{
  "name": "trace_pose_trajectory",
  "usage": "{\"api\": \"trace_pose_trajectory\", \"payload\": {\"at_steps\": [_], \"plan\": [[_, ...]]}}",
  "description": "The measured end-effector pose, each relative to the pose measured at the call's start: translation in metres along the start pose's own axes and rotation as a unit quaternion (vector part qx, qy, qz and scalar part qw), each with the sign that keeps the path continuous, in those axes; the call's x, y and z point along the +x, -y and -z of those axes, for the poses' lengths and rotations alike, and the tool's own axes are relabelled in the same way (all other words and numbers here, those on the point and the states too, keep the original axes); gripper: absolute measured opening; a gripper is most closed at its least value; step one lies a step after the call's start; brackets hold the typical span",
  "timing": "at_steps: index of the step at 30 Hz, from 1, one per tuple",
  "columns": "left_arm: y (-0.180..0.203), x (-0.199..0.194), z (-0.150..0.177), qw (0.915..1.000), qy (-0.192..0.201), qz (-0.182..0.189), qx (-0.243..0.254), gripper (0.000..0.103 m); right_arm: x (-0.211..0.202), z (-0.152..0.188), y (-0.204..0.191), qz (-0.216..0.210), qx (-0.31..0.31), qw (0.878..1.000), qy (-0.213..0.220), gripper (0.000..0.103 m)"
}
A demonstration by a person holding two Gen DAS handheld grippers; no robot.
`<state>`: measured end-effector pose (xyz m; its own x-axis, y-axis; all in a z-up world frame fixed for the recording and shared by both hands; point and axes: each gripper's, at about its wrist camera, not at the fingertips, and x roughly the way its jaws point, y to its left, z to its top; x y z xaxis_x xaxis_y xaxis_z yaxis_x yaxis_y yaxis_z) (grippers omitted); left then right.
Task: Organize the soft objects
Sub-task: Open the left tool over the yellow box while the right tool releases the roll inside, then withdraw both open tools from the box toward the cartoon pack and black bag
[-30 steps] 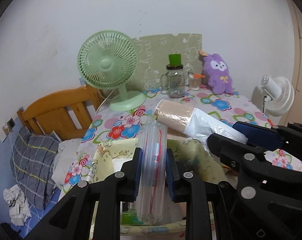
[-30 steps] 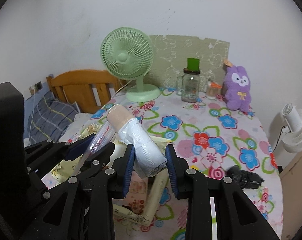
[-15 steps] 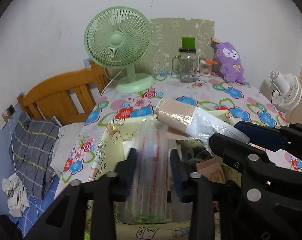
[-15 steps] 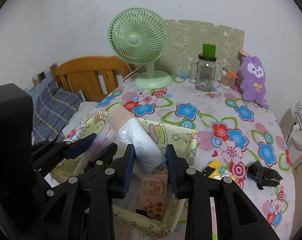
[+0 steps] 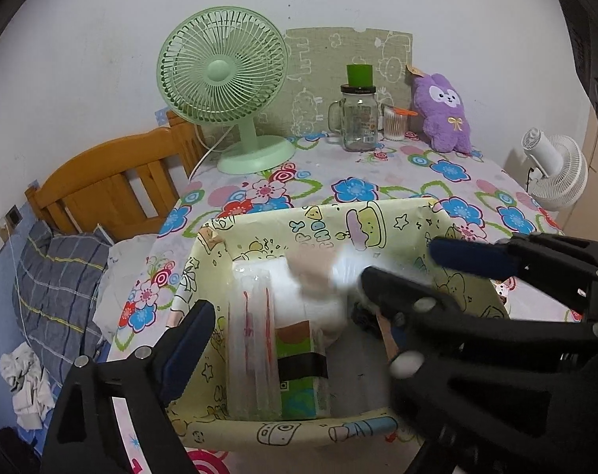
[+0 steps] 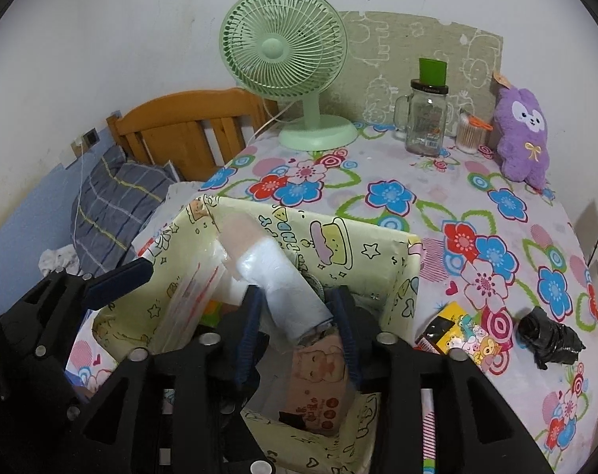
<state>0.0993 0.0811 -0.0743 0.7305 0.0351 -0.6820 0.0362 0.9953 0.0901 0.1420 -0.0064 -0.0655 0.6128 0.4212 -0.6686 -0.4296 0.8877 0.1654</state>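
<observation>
Released, clear pack (image 5: 253,339) lies in box (image 5: 338,217); right tongs (image 6: 299,316) seemingly grip roll (image 6: 275,276).

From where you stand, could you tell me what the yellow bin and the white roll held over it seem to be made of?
The yellow bin looks like thin printed sheet, perhaps coated fabric or plastic: its walls sag and crease. The white roll, in the right claw, looks like crinkly translucent plastic film, probably bags, with a tan paper-like band at its far end.
</observation>
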Motion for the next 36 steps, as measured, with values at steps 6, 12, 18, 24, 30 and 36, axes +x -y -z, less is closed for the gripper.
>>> {"api": "trace_pose_trajectory", "payload": {"at_steps": [6,12,18,24,30,36], "plan": [[0.005,-0.006,-0.001,1.0,0.004,0.007,-0.001,0.095,-0.009,0.002,0.005,0.003,0.007,1.0,0.016,0.082],[0.015,-0.013,-0.005,0.9998,0.009,0.019,-0.002,0.097,-0.021,0.003,0.014,0.018,0.009,0.999,0.027,0.089],[0.029,-0.022,-0.01,0.9993,0.019,0.033,-0.002,0.101,-0.039,0.006,0.03,0.029,0.021,0.998,0.043,0.092],[0.04,-0.033,-0.015,0.9977,0.031,0.058,-0.018,0.103,-0.059,0.01,0.043,0.038,0.031,0.997,0.062,0.095],[0.059,-0.044,-0.019,0.998,0.041,0.047,-0.001,0.103,-0.079,0.014,0.055,0.052,0.033,0.995,0.08,0.096],[0.083,-0.05,-0.022,0.9974,0.052,0.045,0.021,0.103,-0.093,0.019,0.066,0.075,0.04,0.993,0.085,0.1]]}}
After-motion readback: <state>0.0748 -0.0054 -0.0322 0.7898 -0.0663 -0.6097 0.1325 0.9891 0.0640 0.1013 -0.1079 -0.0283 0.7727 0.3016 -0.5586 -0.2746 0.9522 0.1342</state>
